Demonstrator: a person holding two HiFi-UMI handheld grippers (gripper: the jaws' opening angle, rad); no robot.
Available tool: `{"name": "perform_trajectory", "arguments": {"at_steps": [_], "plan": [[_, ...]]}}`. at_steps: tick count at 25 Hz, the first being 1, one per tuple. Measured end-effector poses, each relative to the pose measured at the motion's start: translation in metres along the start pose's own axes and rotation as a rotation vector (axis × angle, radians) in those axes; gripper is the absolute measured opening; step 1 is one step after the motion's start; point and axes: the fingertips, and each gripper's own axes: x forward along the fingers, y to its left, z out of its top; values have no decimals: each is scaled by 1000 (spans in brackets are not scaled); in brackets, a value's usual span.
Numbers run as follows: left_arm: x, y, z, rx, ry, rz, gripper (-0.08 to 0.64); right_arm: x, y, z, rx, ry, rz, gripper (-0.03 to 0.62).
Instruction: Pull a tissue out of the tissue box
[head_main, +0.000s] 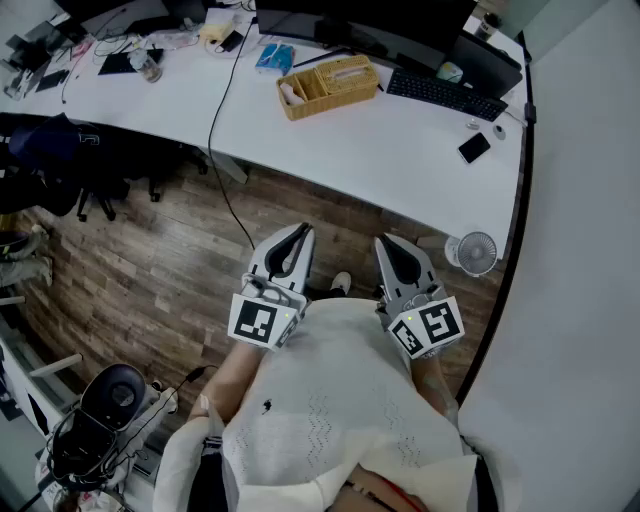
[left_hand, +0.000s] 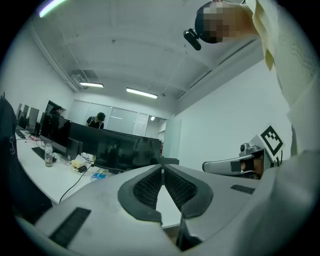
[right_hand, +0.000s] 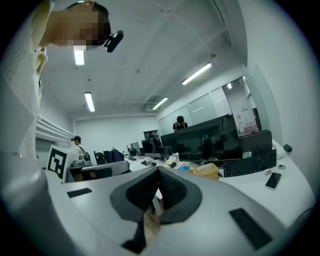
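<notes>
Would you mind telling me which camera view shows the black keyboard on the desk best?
The head view: it looks down on the whole keyboard, lying on the white desk. The right gripper view shows it small and nearly edge-on. The left gripper view does not show it.

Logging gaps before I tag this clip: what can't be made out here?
Head view: wicker basket too small to tell what it holds.
Right gripper view: basket's lower part hidden behind the right gripper.
Left gripper view: left gripper fills the lower half; no basket shows.
</notes>
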Motion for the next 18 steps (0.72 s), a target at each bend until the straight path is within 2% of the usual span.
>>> {"name": "perform_trajectory", "arguments": {"at_steps": [10, 16, 18], "plan": [[4, -17, -5, 11, 1, -6, 17, -10, -6, -5, -8, 8, 15, 0], [12, -22, -3, 31, -17, 24, 21, -17, -15, -6, -20, 3, 26, 0], [16, -27, -3, 35, -20, 26, 69, -20, -20, -6, -23, 4, 32, 0]]}}
